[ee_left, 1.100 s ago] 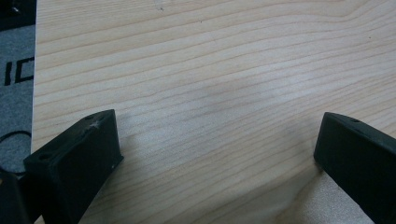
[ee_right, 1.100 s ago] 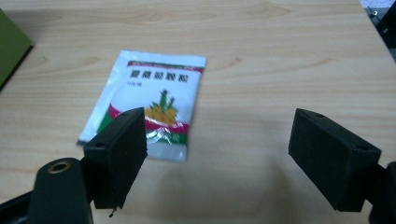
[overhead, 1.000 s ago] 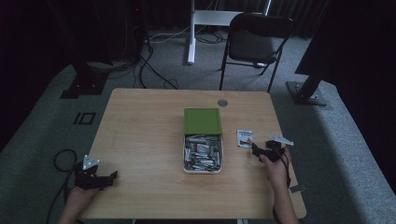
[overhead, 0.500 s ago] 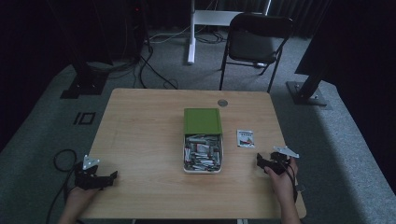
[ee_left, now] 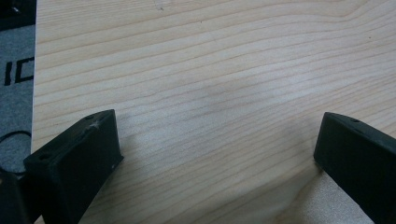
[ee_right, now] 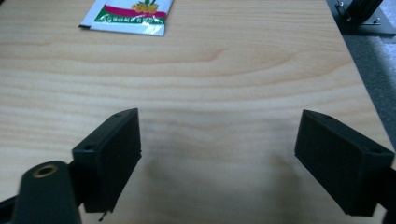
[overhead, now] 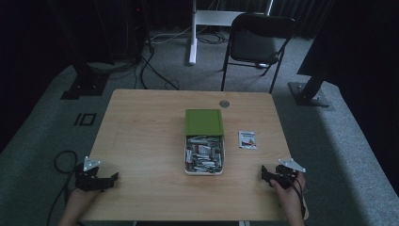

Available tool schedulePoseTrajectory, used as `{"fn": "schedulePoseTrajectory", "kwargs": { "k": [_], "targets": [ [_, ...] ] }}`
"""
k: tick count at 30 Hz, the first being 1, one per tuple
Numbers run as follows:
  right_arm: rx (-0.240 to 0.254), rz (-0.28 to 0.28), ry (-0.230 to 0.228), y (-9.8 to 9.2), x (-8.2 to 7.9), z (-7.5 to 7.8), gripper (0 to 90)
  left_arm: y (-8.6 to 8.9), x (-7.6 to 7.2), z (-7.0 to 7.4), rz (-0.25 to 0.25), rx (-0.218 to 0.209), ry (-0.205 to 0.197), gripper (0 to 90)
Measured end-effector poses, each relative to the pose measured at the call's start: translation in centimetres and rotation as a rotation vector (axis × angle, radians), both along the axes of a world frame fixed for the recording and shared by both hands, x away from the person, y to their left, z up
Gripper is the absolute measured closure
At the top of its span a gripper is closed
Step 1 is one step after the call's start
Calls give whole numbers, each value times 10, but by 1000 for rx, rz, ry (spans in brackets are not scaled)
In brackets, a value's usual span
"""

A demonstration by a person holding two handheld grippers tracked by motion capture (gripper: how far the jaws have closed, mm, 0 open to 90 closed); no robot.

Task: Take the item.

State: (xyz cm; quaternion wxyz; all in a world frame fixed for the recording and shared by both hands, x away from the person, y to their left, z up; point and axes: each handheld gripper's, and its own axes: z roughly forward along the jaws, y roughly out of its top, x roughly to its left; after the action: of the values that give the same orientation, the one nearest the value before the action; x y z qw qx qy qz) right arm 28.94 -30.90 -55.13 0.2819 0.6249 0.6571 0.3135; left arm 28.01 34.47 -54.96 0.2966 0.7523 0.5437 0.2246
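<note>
Packets fill the white box (overhead: 204,157) at the middle of the wooden surface (overhead: 141,136), its green lid (overhead: 203,122) lying at its far end. At the near left corner the left gripper (overhead: 106,179) rests with jaws spread wide over bare wood. Right of the box lies a single sachet (overhead: 247,140). At the near right corner the right gripper (overhead: 267,174) rests, jaws wide apart and empty, with the sachet well ahead of them.

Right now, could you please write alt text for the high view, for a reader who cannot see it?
A wooden table holds an open box full of small packets, its green lid hinged back, with one sachet lying to its right. A person's hands rest the left gripper and right gripper, both open, at the near corners.
</note>
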Motion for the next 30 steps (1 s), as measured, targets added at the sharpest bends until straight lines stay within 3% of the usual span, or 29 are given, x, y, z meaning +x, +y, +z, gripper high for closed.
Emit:
{"fn": "schedulePoseTrajectory", "kwargs": {
  "k": [2,6,12,16,19,26,28,30],
  "targets": [
    [-41,26,-10,-1,-6,1,139,0,0,0,0,0,0,12],
    [-25,42,-14,-3,-13,1,140,0,0,0,0,0,0,12],
    [-49,85,-21,-3,-24,3,144,0,0,0,0,0,0,12],
    [-53,154,10,-2,-29,4,148,0,0,0,0,0,0,12],
    [-110,204,11,-1,-32,-1,145,0,0,0,0,0,0,12],
    [-72,326,17,4,-36,-4,135,0,0,0,0,0,0,12],
    [-32,324,40,3,-35,-4,131,0,0,0,0,0,0,12],
    [-23,310,47,2,-35,-5,124,0,0,0,0,0,0,12]
  ]
}}
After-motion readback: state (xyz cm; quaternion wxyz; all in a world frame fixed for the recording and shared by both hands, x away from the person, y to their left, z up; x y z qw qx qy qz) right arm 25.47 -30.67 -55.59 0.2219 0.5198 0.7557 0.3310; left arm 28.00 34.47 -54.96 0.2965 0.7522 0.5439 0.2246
